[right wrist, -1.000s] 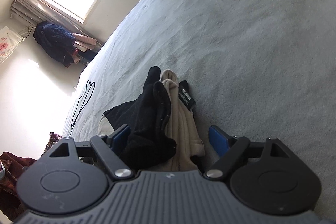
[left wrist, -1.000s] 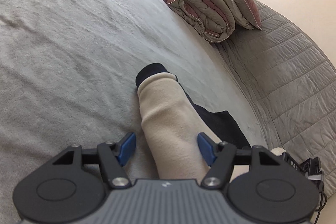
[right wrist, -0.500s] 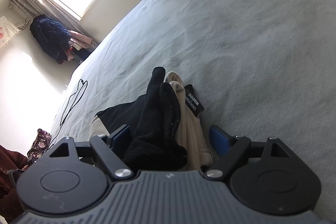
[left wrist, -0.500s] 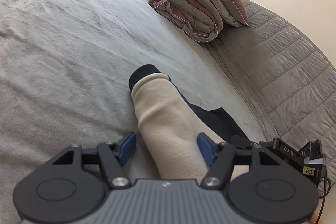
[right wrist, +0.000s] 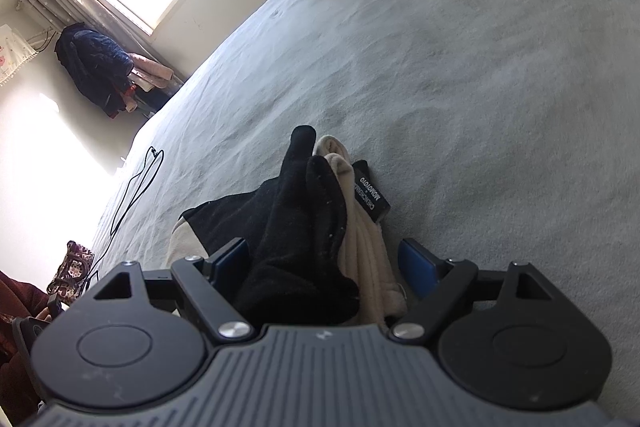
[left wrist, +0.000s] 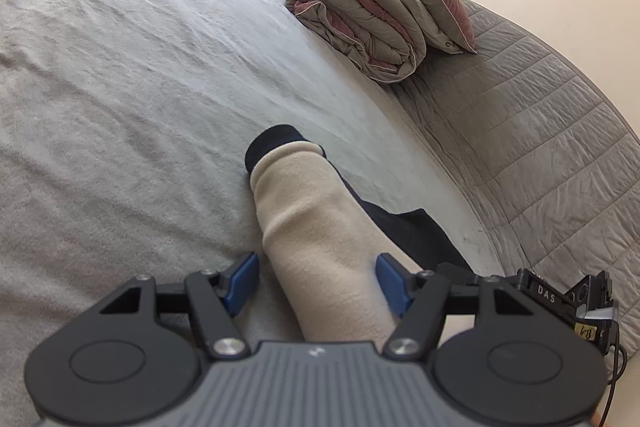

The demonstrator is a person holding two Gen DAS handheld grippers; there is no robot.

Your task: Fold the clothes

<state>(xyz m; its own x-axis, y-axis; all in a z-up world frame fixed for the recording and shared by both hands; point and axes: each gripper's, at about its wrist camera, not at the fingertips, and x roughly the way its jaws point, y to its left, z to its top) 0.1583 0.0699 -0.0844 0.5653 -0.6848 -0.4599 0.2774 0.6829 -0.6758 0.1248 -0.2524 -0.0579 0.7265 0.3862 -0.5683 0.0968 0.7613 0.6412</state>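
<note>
Left wrist view: left claw (left wrist: pixel 316 277) gapes around the cream sleeve (left wrist: pixel 316 227), pads clear of it. Right claw (right wrist: pixel 326 263) likewise stands wide over the bunched black-and-cream garment (right wrist: pixel 304 227), mid-bed (right wrist: pixel 480 67). Folding looks barely begun; most remains.

Cream-and-black garment (left wrist: pixel 316 227), grey bedspread (left wrist: pixel 120 87)
</note>
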